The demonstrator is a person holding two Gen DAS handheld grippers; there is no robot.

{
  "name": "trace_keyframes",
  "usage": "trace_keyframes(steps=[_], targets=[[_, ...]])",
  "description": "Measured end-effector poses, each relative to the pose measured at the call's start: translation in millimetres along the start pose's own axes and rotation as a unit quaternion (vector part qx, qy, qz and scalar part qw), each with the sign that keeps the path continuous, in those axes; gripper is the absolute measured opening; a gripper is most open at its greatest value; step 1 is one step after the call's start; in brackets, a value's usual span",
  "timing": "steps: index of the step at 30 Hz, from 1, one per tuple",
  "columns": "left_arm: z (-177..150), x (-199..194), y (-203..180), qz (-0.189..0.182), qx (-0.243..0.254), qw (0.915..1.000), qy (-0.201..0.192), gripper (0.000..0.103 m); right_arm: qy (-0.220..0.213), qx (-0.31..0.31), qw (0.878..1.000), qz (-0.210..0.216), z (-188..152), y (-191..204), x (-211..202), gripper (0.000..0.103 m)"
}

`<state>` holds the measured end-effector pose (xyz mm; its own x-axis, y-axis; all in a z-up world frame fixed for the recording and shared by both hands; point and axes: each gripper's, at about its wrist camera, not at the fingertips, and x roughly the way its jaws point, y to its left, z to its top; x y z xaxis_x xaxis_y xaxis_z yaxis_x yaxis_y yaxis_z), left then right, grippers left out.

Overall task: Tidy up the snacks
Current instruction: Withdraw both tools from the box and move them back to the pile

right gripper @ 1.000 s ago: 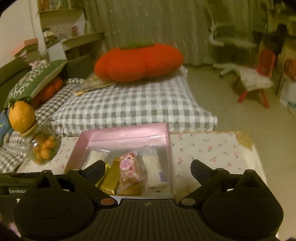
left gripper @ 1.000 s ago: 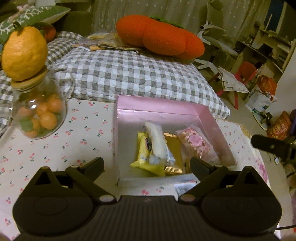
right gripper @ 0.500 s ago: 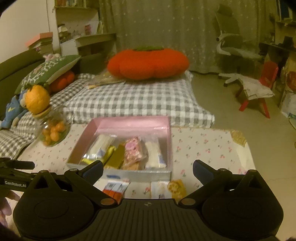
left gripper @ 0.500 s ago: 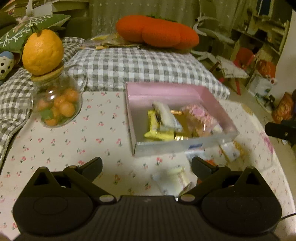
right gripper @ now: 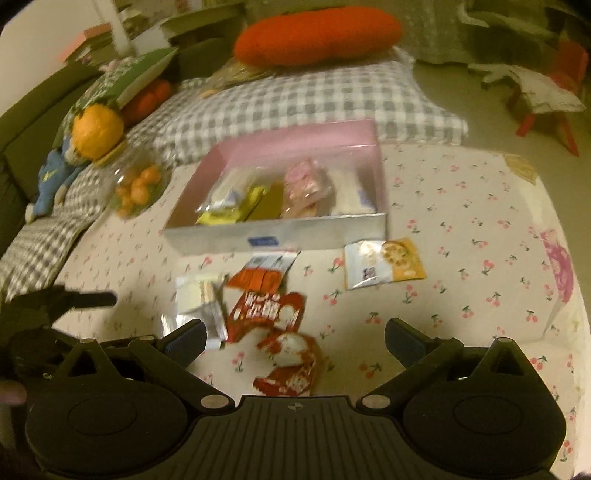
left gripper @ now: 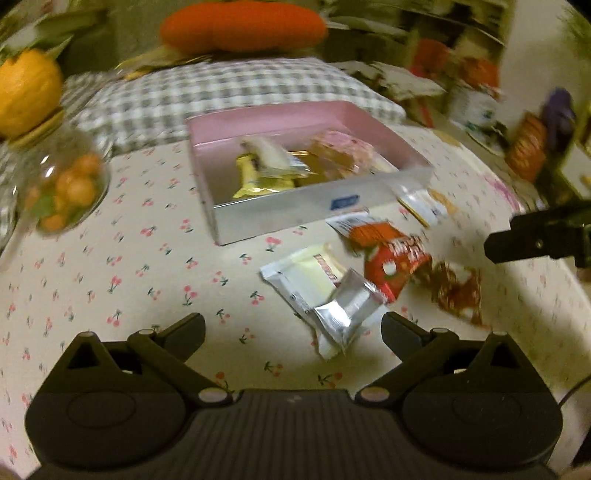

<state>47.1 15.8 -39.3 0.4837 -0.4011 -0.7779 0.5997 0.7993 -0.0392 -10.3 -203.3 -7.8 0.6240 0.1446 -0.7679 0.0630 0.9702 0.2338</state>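
A pink box [left gripper: 369, 197] [right gripper: 332, 230] with several wrapped snacks inside stands on the cherry-print tablecloth. Loose snacks lie in front of it: a white and silver packet pair [left gripper: 325, 291] [right gripper: 201, 302], red packets [left gripper: 391, 258] [right gripper: 266, 310], a red-brown packet [left gripper: 458, 291] [right gripper: 291, 365] and an orange-white packet [left gripper: 424, 205] [right gripper: 384, 264]. My left gripper [left gripper: 293, 326] is open and empty, just short of the silver packet. My right gripper [right gripper: 293, 338] is open and empty above the red packets; it shows in the left wrist view [left gripper: 539, 236].
A glass jar [left gripper: 55, 184] [right gripper: 136, 184] of small oranges with an orange-shaped lid stands left of the box. A checked cushion [left gripper: 229, 92] [right gripper: 314, 96] and an orange pumpkin pillow [right gripper: 317, 33] lie behind. The table edge [right gripper: 554, 325] drops off at the right.
Both grippers have pulled back from the box toward the front of the table and tilted down. The loose snacks in front of the box have come into view. Both stay open.
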Motion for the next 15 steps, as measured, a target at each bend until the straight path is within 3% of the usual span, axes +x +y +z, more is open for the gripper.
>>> trace_keyframes(steps=[10,15], targets=[[-8.8,9.1,-24.2,-0.037,0.128,0.9906,-0.033,0.084,0.037,-0.049,0.998,-0.005,-20.5,5.8,19.6,0.103],[-8.8,16.7,-38.2,-0.048,0.170,0.9838,-0.030,0.076,0.048,-0.065,0.997,-0.018,-25.9,6.7,25.3,0.102]])
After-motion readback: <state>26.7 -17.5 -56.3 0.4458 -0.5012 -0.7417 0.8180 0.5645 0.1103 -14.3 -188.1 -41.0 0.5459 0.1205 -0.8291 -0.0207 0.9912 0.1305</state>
